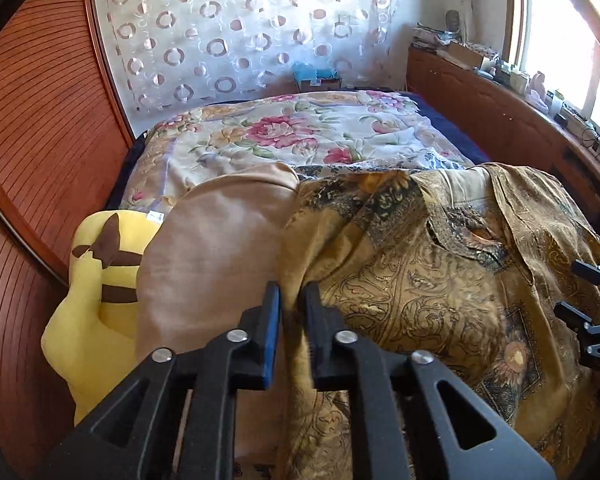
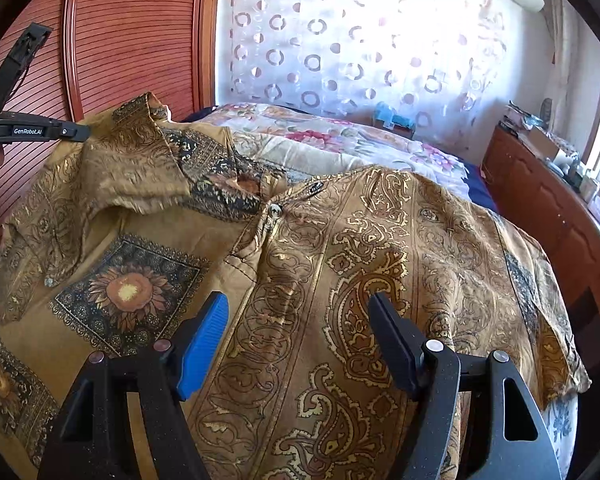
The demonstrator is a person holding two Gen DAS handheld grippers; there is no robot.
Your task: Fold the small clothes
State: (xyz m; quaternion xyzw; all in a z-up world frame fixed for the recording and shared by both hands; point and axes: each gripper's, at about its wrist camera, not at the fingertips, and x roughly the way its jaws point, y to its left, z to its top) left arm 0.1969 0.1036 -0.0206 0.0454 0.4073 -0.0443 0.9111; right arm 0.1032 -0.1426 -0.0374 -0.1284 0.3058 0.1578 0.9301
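One patterned shirt (image 2: 340, 240), two tools (image 1: 291, 300) (image 2: 300, 320).

Home bedroom, bed (image 1: 292, 136), curtain (image 1: 236, 32)

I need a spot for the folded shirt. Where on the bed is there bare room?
Free: the floral quilt beyond the patterned shirt, toward the curtain. Crowded: the near end, under shirt, beige cloth and yellow plush.
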